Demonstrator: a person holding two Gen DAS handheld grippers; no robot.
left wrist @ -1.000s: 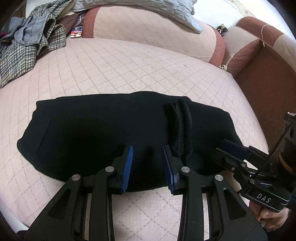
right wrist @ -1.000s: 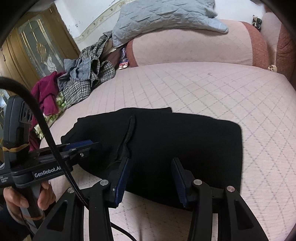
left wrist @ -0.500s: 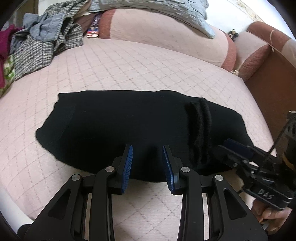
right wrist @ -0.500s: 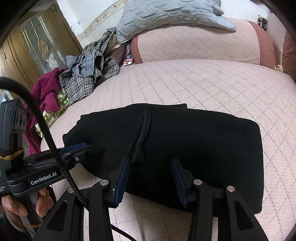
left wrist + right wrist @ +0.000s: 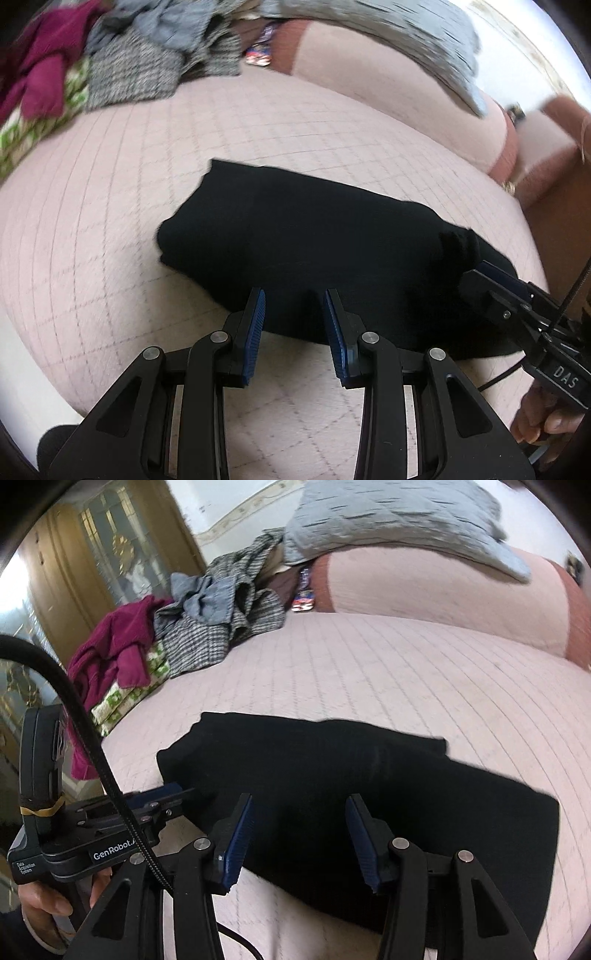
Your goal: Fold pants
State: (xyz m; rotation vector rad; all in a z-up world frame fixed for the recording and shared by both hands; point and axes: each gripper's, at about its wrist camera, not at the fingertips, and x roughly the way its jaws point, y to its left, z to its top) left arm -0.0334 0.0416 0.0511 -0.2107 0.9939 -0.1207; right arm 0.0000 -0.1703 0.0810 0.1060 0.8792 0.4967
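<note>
Pants (image 5: 314, 254) lie long-axis crosswise just ahead of both grippers, left gripper (image 5: 293, 321) and right gripper (image 5: 297, 834) both gaping over the near edge, empty.

Matt black cloth pants (image 5: 332, 251), quilted pink fabric bedcover (image 5: 110, 221)
</note>
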